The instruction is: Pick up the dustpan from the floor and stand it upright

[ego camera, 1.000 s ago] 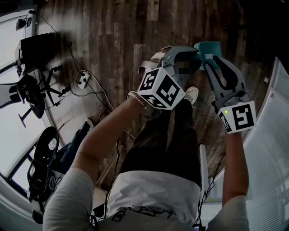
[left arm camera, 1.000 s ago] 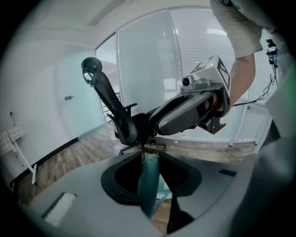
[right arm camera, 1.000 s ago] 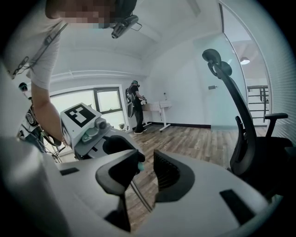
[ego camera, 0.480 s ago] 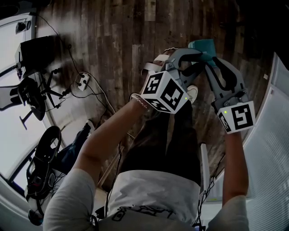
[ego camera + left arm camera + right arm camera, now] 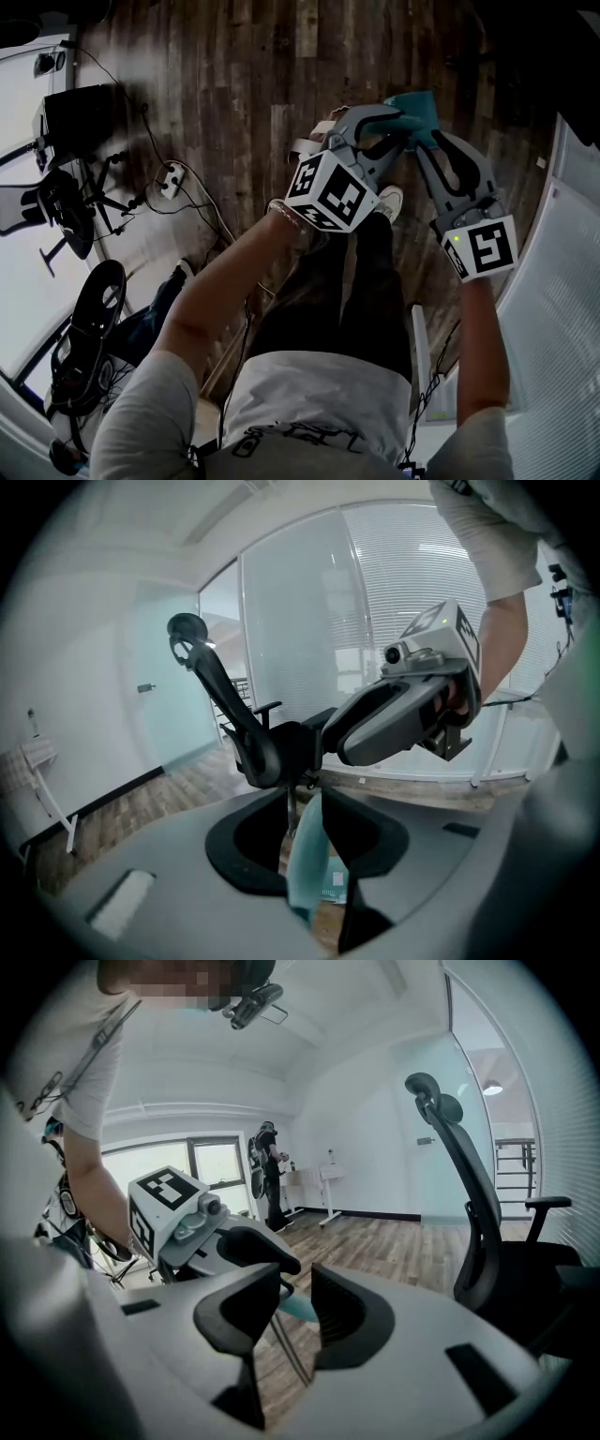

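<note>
Both grippers and the dustpan (image 5: 420,103) have crept left a bit. I've got it off the floor (image 5: 244,75), teal edge pinched in the wide-set left gripper (image 5: 302,808). The right gripper (image 5: 295,1288) gapes loosely round a thin rod (image 5: 286,1349). That thin edge could slip and swing. Chair (image 5: 487,1241) and glass wall (image 5: 562,300) crowd me on the right; there's open floor ahead.

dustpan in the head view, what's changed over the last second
The dustpan, held in the left gripper, drifted slightly left in the head view, and the right gripper went with it. Nothing was taken or let go. The floor and power strip stayed put.
</note>
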`<action>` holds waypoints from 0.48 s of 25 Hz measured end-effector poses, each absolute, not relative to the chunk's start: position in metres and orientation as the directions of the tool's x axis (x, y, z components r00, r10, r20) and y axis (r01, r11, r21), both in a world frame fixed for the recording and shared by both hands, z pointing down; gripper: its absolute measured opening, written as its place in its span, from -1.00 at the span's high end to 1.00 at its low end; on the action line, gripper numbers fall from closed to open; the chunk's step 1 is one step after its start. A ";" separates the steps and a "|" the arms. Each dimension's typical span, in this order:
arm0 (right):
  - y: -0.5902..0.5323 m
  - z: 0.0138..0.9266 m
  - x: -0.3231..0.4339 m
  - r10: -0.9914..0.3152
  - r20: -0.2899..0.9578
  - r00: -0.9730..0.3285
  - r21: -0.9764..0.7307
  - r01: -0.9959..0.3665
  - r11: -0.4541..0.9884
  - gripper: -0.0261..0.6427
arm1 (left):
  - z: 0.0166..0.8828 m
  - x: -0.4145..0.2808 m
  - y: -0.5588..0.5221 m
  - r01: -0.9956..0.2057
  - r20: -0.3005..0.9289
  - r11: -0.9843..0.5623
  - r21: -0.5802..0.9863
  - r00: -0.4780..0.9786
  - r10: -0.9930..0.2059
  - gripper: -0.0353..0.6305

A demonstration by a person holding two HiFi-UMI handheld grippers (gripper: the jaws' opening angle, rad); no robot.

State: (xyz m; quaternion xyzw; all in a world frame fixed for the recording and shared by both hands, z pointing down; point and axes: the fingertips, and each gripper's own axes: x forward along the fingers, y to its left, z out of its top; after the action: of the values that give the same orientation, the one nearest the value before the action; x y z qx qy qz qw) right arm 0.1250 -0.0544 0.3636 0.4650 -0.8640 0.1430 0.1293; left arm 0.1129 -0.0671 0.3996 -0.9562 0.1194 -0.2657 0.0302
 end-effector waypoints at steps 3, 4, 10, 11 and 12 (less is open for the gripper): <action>-0.054 0.344 0.130 -0.768 0.360 -0.530 -0.117 -0.842 0.526 0.64 | 0.376 0.109 -0.072 -0.253 0.478 -0.963 -0.093 0.837 -0.266 0.56; -0.054 0.334 0.132 -0.771 0.360 -0.526 -0.114 -0.845 0.523 0.64 | 0.365 0.106 -0.074 -0.268 0.470 -0.960 -0.082 0.839 -0.274 0.56; -0.059 0.257 0.143 -0.800 0.356 -0.483 -0.088 -0.870 0.485 0.64 | 0.272 0.072 -0.079 -0.378 0.398 -0.926 -0.008 0.848 -0.350 0.56; -0.059 0.243 0.144 -0.804 0.357 -0.475 -0.084 -0.874 0.479 0.65 | 0.253 0.068 -0.079 -0.393 0.382 -0.920 0.002 0.850 -0.363 0.56; -0.058 0.229 0.146 -0.806 0.360 -0.469 -0.080 -0.877 0.475 0.65 | 0.235 0.064 -0.079 -0.406 0.367 -0.914 0.011 0.852 -0.374 0.57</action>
State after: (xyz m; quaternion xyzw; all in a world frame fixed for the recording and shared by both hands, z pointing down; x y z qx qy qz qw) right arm 0.1458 -0.0584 0.2292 0.4964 -0.8476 0.1278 0.1376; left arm 0.0641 -0.0791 0.2350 -0.9612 0.2031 -0.1814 -0.0441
